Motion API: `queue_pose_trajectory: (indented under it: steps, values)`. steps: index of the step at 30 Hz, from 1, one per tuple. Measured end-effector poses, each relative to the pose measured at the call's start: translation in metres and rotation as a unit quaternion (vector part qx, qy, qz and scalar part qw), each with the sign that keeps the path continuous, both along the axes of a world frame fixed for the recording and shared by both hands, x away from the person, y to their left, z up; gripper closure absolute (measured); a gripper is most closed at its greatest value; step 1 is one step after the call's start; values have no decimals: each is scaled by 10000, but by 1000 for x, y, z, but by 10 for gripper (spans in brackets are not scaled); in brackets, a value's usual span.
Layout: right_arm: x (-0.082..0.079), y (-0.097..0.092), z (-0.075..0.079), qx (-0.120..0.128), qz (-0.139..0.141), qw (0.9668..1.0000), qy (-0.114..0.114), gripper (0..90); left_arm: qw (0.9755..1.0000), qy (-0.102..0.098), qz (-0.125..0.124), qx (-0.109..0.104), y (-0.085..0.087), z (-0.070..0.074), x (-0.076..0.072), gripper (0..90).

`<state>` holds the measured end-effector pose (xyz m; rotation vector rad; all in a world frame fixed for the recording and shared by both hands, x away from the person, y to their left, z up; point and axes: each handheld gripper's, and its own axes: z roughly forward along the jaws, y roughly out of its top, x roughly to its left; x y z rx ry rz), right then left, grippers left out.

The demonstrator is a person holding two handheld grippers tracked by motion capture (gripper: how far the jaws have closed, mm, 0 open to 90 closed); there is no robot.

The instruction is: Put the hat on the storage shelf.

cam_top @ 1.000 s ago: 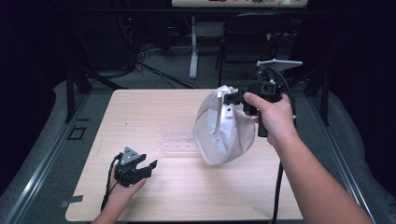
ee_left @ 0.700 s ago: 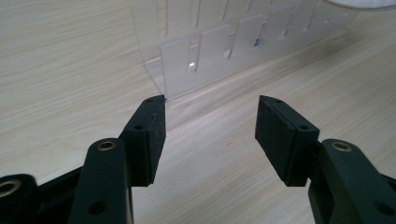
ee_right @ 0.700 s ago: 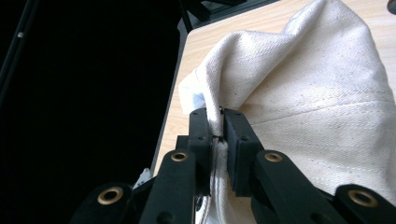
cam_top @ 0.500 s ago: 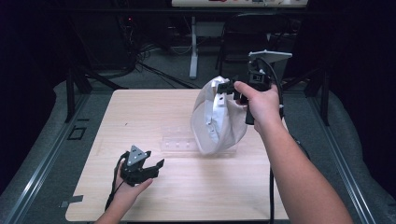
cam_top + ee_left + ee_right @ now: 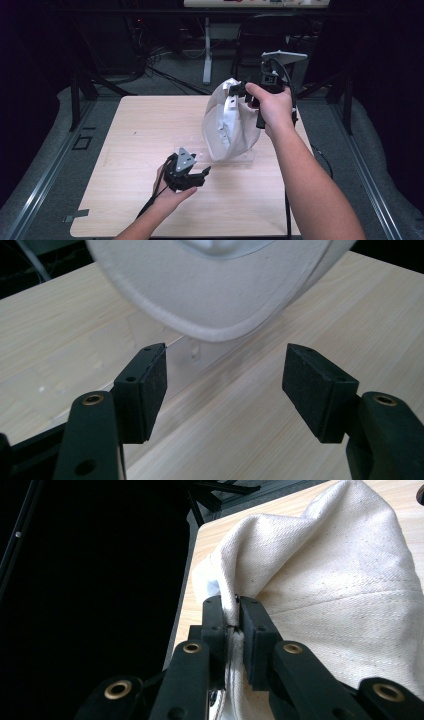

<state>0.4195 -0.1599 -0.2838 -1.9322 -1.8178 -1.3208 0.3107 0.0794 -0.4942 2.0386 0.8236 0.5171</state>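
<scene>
Cap (image 5: 227, 125) position: it hangs over the right-centre of the surface (image 5: 125, 150), held up by my right tool (image 5: 232, 614), with its lower edge at or just above a clear plastic stand (image 5: 220, 159); I cannot tell whether the two touch.

Near zone. My left tool (image 5: 202, 175) sits low at the near edge of the surface, just short of the cap. Its jaws have just been opening and now stand wide apart with nothing between them. In the left gripper view the curved brim (image 5: 220, 305) hangs directly ahead of and above the pads (image 5: 145, 385).

Risk 1: if I advance the left tool too low, it will likely strike the clear stand and push it along the surface. Cause: the stand is transparent and hard to judge.

Risk 2: if the left tool closes on the brim off-centre, the cap could twist around the far grip.

Far zone. The right tool is clamped together on a thin fold of fabric at the top of the cap, as the right gripper view shows.

Risk 3: the fold is narrow, so any pull from the near side may drag it out of the pads and drop the cap.

Cap appearance: off-white woven cotton, soft crown (image 5: 330, 570) creased and collapsed, visible stitching, stiff rounded brim, pale inner lining.
</scene>
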Motion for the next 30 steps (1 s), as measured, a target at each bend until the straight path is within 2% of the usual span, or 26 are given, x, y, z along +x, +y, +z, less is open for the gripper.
queue_pose_trajectory:
  steps: [2,3,4,7,8,10,13,15,16,20,21,26,30]
  values:
    - [0,0,0,-8,-3,10000,4,822,10000,-12,-75,22,-10,1,1,349]
    - [0,0,0,-4,2,10000,4,822,10000,-12,-75,22,-10,1,1,348]
    - [0,0,0,5,-2,10000,-5,821,9999,-48,-119,72,-20,2,1,348]
    - [0,0,1,12,-1,10000,-7,822,9998,-93,-144,135,-30,4,2,348]
    - [0,0,2,31,-11,10000,-16,821,9997,-102,-150,152,-38,5,4,348]
    - [0,0,2,43,-16,10000,-29,821,9997,-124,-136,156,-42,6,6,348]
    - [0,1,2,52,-36,10000,-59,821,9995,-175,-3,276,-53,9,12,350]
    - [-1,1,2,30,-15,10000,-34,821,9991,-218,96,358,-55,10,15,404]
    - [-1,2,2,25,-17,10000,-59,821,9988,-240,111,414,-55,11,15,450]
    - [-1,2,2,20,-11,10000,-68,820,9992,-169,31,367,-47,15,18,627]
    - [-1,1,3,27,-17,10000,-87,821,9991,-202,30,377,-41,17,20,658]
    - [-2,2,5,-25,-43,9999,-115,820,9995,-135,-129,260,-27,24,26,749]
    - [-2,5,7,-41,-37,9999,-134,819,9996,-76,-243,142,-20,28,31,784]
